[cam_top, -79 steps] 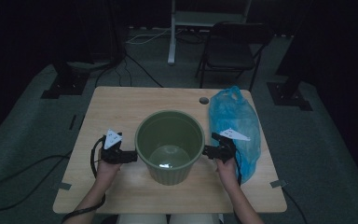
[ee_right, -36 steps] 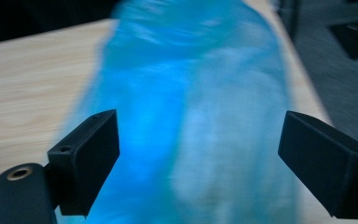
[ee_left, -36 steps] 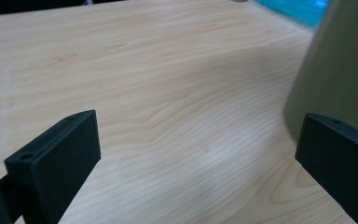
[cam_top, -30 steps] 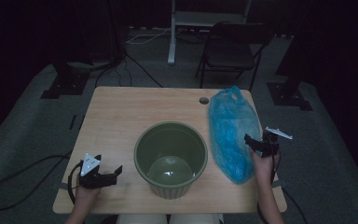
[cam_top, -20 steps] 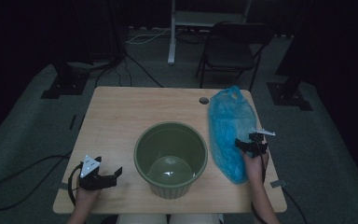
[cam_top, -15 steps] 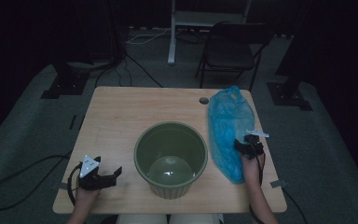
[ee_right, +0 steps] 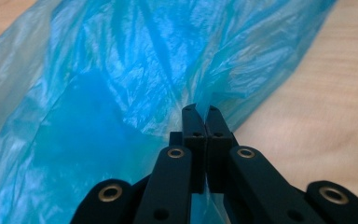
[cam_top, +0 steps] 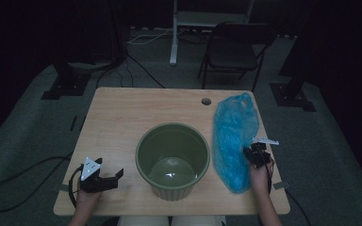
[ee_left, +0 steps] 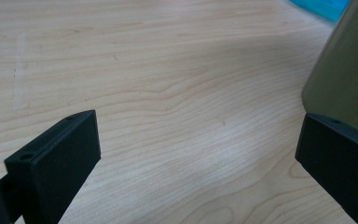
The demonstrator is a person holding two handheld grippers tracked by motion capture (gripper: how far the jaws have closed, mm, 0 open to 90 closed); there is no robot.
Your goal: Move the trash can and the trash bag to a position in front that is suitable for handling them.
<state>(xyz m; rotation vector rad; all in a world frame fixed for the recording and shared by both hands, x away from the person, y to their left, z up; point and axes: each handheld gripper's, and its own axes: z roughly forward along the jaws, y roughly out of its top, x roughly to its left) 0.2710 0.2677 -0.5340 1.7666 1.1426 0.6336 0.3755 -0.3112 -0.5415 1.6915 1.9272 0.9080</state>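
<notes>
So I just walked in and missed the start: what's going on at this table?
A person works with two tools. The right hand-held gripper is shut on the edge of the blue plastic bag, which lies flat beside the green bucket. The left hand-held gripper rests open on the table, left of the bucket.

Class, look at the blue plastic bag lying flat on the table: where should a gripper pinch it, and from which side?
Pinch the blue plastic bag at its loose right edge, coming from the table's right side. It lies flat and limp, so only a raised fold gives purchase; the right gripper is shut on such a fold.
</notes>
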